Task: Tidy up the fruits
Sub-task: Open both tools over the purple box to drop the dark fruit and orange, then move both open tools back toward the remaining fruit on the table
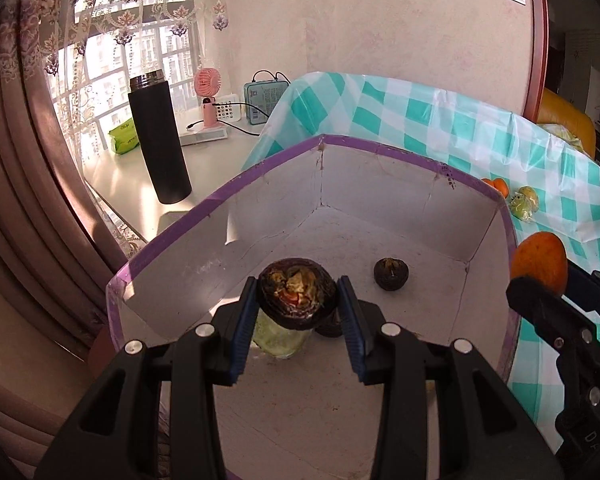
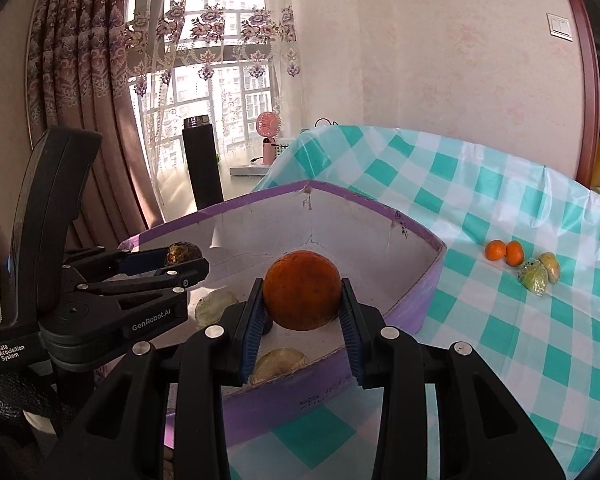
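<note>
My left gripper (image 1: pixel 298 300) is shut on a dark brown mangosteen (image 1: pixel 296 292) and holds it above the floor of a purple-rimmed cardboard box (image 1: pixel 400 152). Another dark mangosteen (image 1: pixel 391 274) lies in the box, and a pale green wrapped fruit (image 1: pixel 280 336) lies under my fingers. My right gripper (image 2: pixel 302 300) is shut on a large orange (image 2: pixel 302 290) over the near rim of the box (image 2: pixel 420 228). The orange also shows in the left wrist view (image 1: pixel 538 264). The left gripper (image 2: pixel 180 264) shows in the right wrist view with its mangosteen (image 2: pixel 182 254).
On the teal checked tablecloth (image 2: pixel 480 340) to the right of the box lie two small tangerines (image 2: pixel 504 251) and two yellow-green wrapped fruits (image 2: pixel 540 274). A black flask (image 1: pixel 158 140), a pink fan (image 1: pixel 209 92) and a teal box (image 1: pixel 262 102) stand on a white desk by the window.
</note>
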